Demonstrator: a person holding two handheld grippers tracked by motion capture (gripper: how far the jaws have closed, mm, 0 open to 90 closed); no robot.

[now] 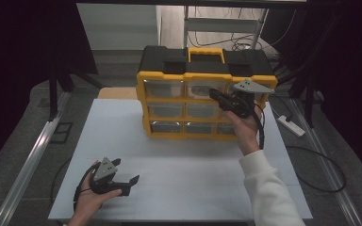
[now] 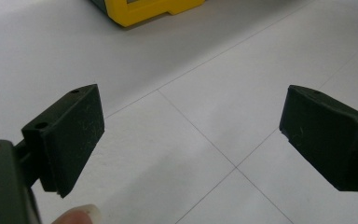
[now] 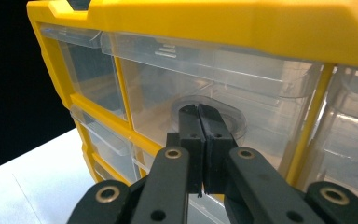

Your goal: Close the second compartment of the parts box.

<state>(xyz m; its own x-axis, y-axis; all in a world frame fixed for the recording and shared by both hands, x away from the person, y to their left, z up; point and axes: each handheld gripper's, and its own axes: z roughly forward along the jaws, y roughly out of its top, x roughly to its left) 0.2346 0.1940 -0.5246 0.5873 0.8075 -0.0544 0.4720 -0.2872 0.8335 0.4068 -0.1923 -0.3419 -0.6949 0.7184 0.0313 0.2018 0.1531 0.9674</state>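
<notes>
A lab-like recording booth: black curtains (image 1: 23,70), white table (image 1: 122,122), loose floor cables (image 1: 320,169).

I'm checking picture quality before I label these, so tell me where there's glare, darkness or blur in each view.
High view: dark surroundings flank the lit white table; the organizer is soft, its drawers dim. Left gripper view: the open left gripper is dark and sharp against the bright table, a fingertip blurred at the bottom edge. Right gripper view: pale reflections streak the clear drawer; the shut right gripper is near-black, with black background left.
</notes>
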